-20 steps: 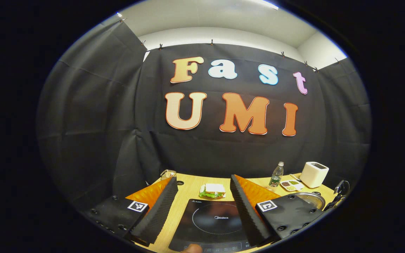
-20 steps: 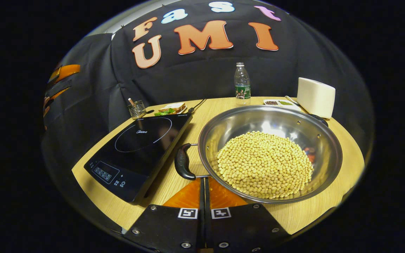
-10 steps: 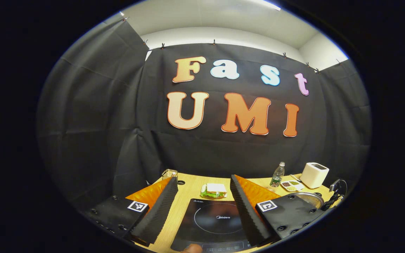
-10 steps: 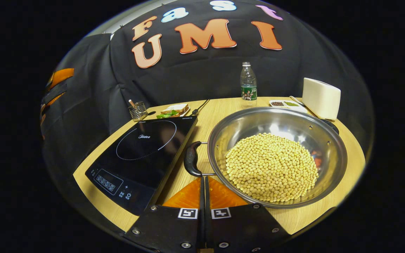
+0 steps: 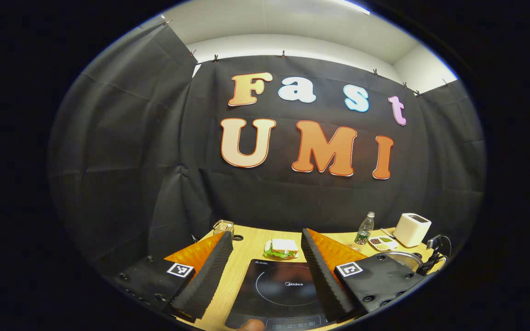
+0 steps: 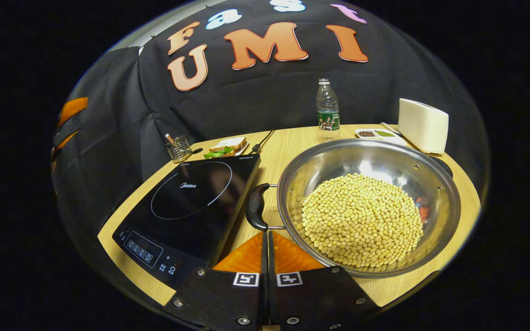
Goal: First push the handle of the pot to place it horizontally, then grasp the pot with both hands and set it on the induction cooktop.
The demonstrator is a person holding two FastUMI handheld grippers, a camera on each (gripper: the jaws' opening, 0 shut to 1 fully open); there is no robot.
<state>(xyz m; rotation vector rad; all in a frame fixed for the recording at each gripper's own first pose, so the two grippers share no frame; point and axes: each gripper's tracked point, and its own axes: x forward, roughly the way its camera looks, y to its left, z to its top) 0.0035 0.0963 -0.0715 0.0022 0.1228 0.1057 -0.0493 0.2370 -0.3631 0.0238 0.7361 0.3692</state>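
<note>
The pot [image 6: 368, 207], heaped with soybeans [image 6: 362, 219], sits on the worktop [image 6: 288, 147] just to the right of the cooktop [image 6: 187, 202]. Its near handle [image 6: 256, 213] lies between the pot wall and the cooktop's edge, roughly level and close to both. The far handle [image 6: 442, 165] peeps out at the opposite rim.

The right tongs [image 6: 266, 236] are pressed together with nothing between them, their tip just short of the near handle. That suits a push rather than a grasp, so I judge the handle-nudging step is in hand or just ending.

The left tongs [image 5: 265, 276] are spread wide and hold nothing, raised over the cooktop [image 5: 283, 294], likely waiting for the two-handed lift. In that view the pot's rim [image 5: 405, 259] shows behind the right finger.

Further back stand a bottle [image 6: 328, 110], a toaster [image 6: 423, 125], a small dish [image 6: 375, 134], a sandwich [image 6: 226, 146] and a wire holder [image 6: 178, 147], all well apart from the pot's short path. The cooktop's raised edge beside the handle is what the pot must clear, and the loose beans may shift if it tilts.
</note>
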